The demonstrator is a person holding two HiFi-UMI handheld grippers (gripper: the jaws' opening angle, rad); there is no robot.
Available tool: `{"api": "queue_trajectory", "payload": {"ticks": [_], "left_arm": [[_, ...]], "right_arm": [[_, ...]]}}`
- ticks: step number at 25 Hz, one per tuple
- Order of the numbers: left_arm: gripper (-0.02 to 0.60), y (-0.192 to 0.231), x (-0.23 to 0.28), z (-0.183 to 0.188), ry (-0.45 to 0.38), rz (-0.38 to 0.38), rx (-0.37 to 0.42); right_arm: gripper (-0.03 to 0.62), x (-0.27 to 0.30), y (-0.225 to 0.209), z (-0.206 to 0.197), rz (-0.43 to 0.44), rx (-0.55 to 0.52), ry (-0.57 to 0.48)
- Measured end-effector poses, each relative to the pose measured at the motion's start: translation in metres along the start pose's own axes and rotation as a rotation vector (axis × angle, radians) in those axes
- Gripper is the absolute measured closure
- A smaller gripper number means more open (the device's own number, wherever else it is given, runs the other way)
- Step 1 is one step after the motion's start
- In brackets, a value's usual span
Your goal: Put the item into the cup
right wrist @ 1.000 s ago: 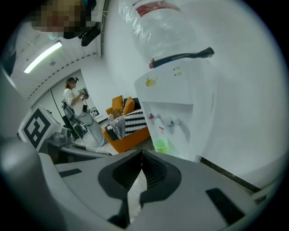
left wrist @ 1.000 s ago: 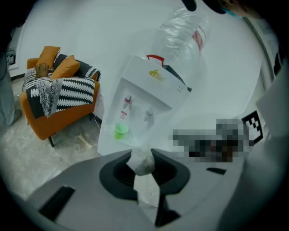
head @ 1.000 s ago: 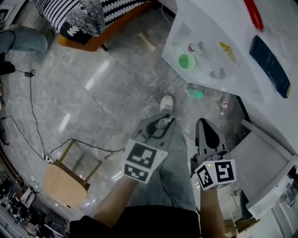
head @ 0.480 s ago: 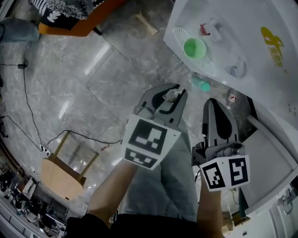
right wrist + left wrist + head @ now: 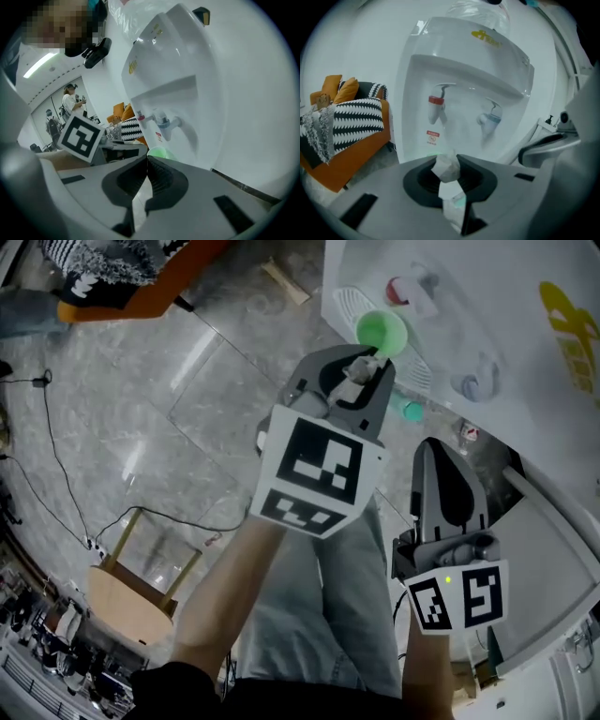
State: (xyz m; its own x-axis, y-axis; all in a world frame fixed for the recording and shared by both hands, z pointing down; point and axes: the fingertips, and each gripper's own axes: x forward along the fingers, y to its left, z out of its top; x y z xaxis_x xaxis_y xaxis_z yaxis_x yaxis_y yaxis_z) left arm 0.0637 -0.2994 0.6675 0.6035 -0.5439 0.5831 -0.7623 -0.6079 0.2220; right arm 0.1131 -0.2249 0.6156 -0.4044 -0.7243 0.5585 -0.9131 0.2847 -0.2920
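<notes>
A person's left gripper [image 5: 362, 360] hovers at the front of a white water dispenser [image 5: 464, 70], its jaws clamped on a crumpled scrap of white paper [image 5: 448, 169]. In the head view the paper sits just beside and slightly below the green cup [image 5: 382, 332], which stands on the dispenser's ribbed drip tray [image 5: 349, 304]; the scrap is not inside the cup. The left gripper view looks past the wad at the dispenser's red tap [image 5: 436, 105] and blue tap [image 5: 490, 117].

The right gripper [image 5: 146, 159] hangs lower and nearer the person's body, well apart from the cup, with its jaws pressed together and nothing between them; the cup's green rim shows just beyond their tips.

Below lies a grey marble floor [image 5: 169, 399] with a trailing black cable [image 5: 56, 456] and a wooden stool [image 5: 131, 601]. An orange sofa [image 5: 351, 150] draped in a black-and-white striped throw [image 5: 354, 119] stands to the dispenser's left.
</notes>
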Motion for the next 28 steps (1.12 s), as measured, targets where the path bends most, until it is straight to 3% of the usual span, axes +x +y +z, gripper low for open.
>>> {"api": "queue_trajectory", "payload": {"ticks": [4,9,13,28], "left_arm": [[0.515,0.007,0.022,0.004,0.011,0.016,0.093],[0.515,0.007,0.042,0.005,0.018,-0.01,0.295],[0.515,0.01,0.055,0.009,0.02,0.009,0.373],[0.5,0.01,0.067,0.011,-0.013,0.004,0.327]], "right_arm": [[0.583,0.001,0.0,-0.001,0.02,-0.037,-0.003],[0.583,0.003,-0.002,-0.001,0.04,-0.025,-0.008],[0.583,0.003,-0.003,-0.009,0.043,-0.033,0.011],[0.585,0.002,-0.008,-0.021,0.054,-0.003,0.033]]}}
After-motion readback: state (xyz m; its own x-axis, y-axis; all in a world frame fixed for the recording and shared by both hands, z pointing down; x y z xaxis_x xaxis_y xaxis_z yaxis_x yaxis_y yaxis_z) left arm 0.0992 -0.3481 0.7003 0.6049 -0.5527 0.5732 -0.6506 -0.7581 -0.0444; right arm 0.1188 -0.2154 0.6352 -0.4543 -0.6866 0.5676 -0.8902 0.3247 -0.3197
